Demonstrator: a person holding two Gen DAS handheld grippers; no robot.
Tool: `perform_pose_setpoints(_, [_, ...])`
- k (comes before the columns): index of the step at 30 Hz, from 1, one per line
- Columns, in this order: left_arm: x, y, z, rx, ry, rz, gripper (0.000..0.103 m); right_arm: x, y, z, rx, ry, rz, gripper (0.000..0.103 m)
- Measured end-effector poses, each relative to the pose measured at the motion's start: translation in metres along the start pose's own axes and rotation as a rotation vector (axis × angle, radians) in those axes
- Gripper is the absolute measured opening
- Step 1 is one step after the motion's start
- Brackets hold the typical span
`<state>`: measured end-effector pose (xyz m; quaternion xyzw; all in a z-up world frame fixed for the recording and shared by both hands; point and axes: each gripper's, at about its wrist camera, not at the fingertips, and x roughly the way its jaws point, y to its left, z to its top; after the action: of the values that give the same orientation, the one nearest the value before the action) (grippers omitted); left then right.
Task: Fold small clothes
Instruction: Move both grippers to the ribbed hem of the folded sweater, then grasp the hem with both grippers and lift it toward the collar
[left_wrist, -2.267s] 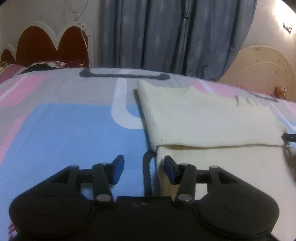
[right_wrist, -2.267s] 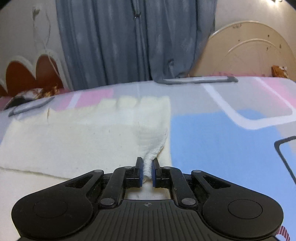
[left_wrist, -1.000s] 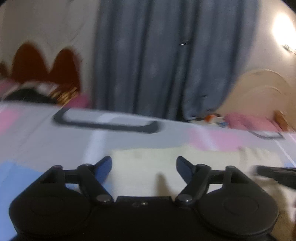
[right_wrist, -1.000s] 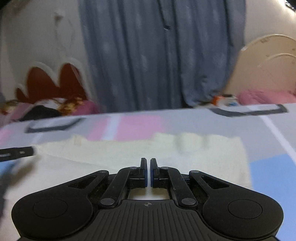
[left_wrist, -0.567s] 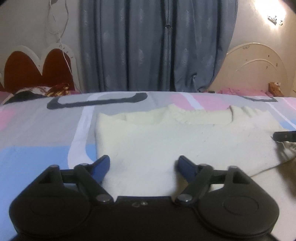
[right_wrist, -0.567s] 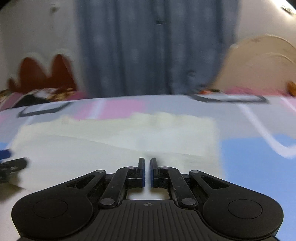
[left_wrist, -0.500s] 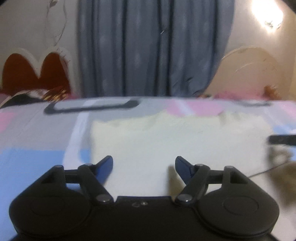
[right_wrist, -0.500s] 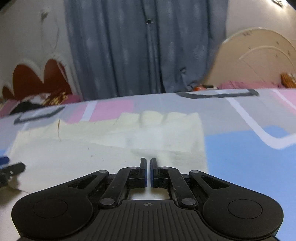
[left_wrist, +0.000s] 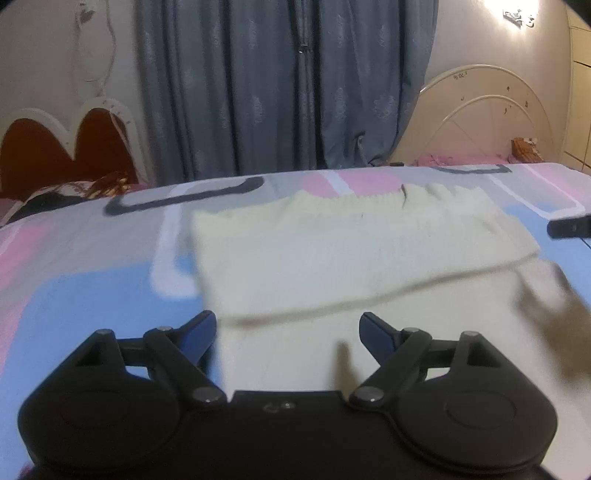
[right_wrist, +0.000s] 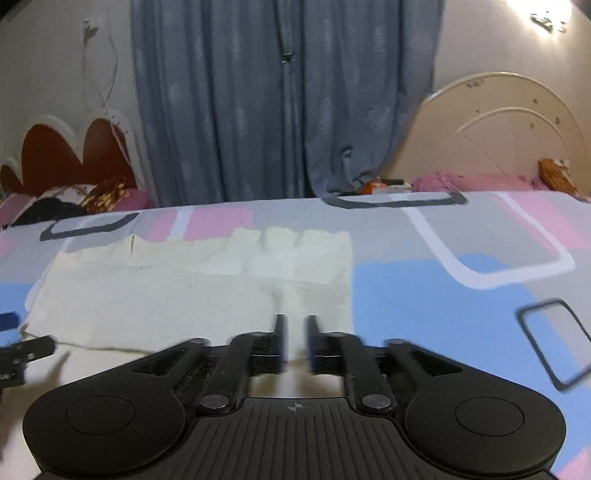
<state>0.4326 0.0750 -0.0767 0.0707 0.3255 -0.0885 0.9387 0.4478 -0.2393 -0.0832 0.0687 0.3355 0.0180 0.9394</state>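
Observation:
A cream knitted garment (left_wrist: 351, 258) lies flat on the bed with its far part folded over towards me; it also shows in the right wrist view (right_wrist: 192, 291). My left gripper (left_wrist: 286, 332) is open and empty, its jaws wide apart over the garment's near left part. My right gripper (right_wrist: 294, 341) hovers over the garment's right side with a narrow gap between its blurred jaws and nothing between them. The right gripper's tip (left_wrist: 569, 226) shows at the right edge of the left wrist view. The left gripper's tip (right_wrist: 26, 350) shows at the left edge of the right wrist view.
The bed sheet (right_wrist: 424, 302) has pink, blue and grey blocks. Grey curtains (left_wrist: 288, 85) hang behind the bed. A red scalloped headboard (left_wrist: 62, 147) stands at the back left and a cream arched headboard (left_wrist: 480, 118) at the back right.
Both grippers have pulled back a little from the garment. The right gripper's jaws, shut half a second ago, now stand slightly apart. The left gripper stays wide open.

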Motion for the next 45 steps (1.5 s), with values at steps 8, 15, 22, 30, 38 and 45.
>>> perform_pose_setpoints(8, [-0.07, 0.007, -0.06, -0.042, 0.065, 0.06, 0.085, -0.069, -0.016, -0.04, 0.016, -0.004, 0.082, 0.058])
perform_pose_setpoints(15, [-0.117, -0.017, -0.084, -0.056, 0.084, 0.086, 0.085, -0.117, -0.022, -0.072, 0.022, -0.008, 0.129, 0.058])
perform_pose_setpoints(22, [-0.165, -0.041, -0.105, -0.06, 0.069, 0.098, 0.085, -0.173, -0.039, -0.097, 0.019, -0.015, 0.147, 0.058])
perform_pose_setpoints(30, [-0.201, -0.057, -0.132, -0.08, 0.068, 0.117, 0.083, -0.224, -0.054, -0.116, 0.012, -0.032, 0.172, 0.058])
perform_pose_setpoints(38, [-0.222, -0.03, -0.173, -0.239, 0.183, 0.097, 0.06, -0.249, -0.082, -0.158, 0.074, 0.051, 0.199, 0.046])
perform_pose_setpoints(45, [-0.224, -0.007, -0.182, -0.384, 0.224, 0.008, 0.058, -0.235, -0.089, -0.184, 0.146, 0.158, 0.264, 0.046])
